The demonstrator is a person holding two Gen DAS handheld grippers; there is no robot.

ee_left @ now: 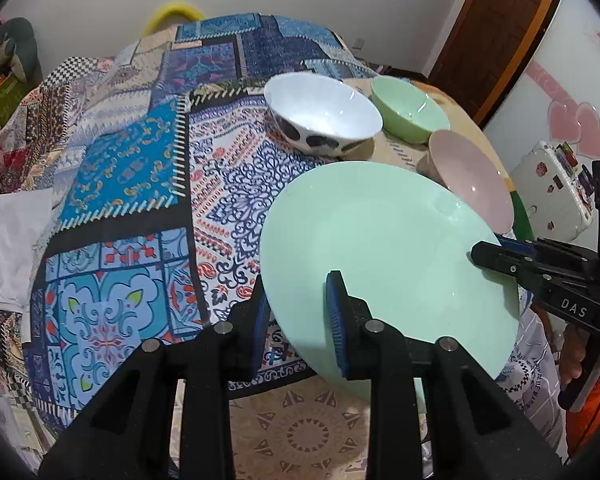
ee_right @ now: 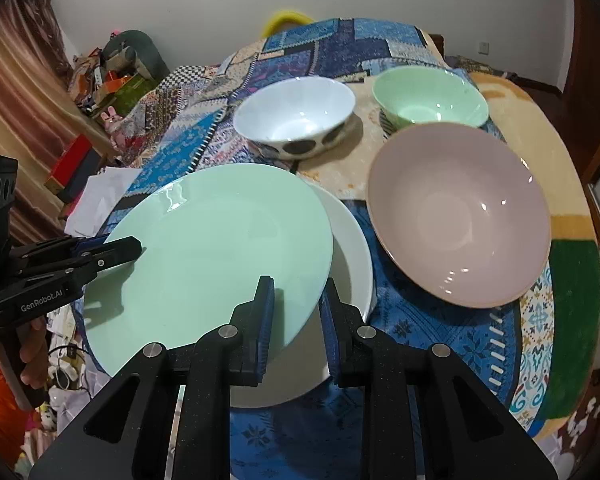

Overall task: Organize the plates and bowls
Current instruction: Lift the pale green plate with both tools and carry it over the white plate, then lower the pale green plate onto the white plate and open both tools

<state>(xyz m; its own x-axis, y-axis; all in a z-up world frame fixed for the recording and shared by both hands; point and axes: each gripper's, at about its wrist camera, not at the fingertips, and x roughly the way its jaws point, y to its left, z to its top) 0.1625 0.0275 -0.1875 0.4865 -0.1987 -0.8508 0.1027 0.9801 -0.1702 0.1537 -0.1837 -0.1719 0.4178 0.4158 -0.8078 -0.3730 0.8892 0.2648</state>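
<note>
Pink bowl (ee_right: 458,216) crowds plate's right

Mint plate (ee_right: 204,240); pink bowl (ee_right: 460,216); patchwork cloth (ee_left: 132,168)

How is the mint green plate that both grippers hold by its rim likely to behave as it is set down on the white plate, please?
The mint green plate looks rigid and glossy, so it probably will not flex but may slip between the pads. The left gripper and right gripper pinch opposite rims, which should limit tilting. It looks like glazed ware, so a hard landing on the white plate might chip it.
</note>
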